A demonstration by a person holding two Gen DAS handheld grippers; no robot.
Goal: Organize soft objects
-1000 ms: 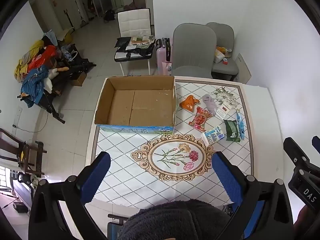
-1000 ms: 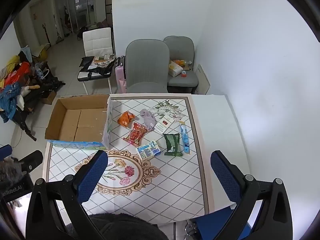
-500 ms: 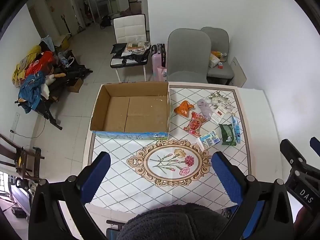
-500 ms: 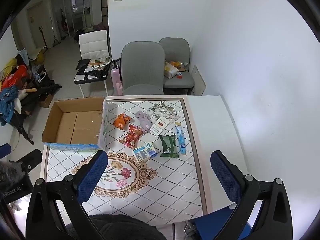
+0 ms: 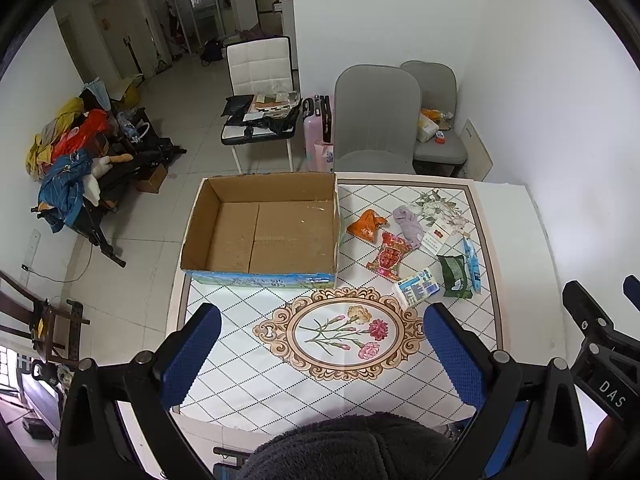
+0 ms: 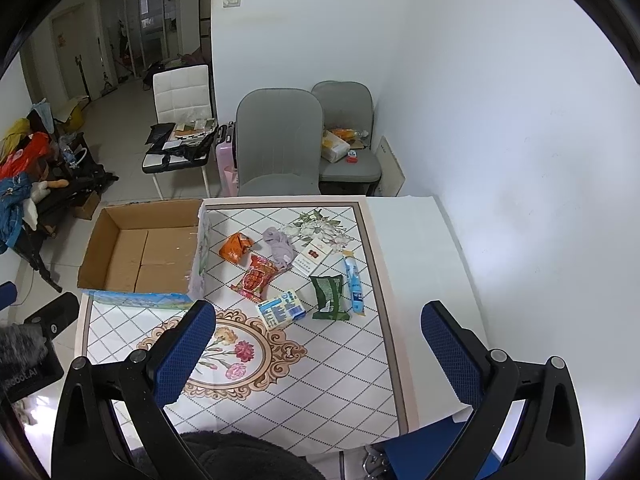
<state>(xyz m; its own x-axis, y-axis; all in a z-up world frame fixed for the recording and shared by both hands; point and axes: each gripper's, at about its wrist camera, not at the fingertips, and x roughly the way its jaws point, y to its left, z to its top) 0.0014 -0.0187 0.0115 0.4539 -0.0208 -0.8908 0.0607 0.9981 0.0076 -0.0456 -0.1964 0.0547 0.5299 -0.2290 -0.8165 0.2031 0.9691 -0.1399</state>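
Both views have pulled back higher, claws (image 5: 320, 352) (image 6: 316, 348) spread empty above the tabletop (image 5: 248, 380), packets (image 6: 256, 278) beside the box (image 5: 264, 232), chairs (image 6: 280, 140) behind.

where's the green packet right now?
In the right wrist view the green packet lies flat on the table, right of centre, between the blue-and-white box and the blue tube, far from the cardboard box.

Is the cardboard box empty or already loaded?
Empty. The cardboard box shows only its bare brown floor; the packets all lie on the table beside it.

brown box (image 5: 260, 236), orange packet (image 5: 365, 227), green pouch (image 5: 453, 276)
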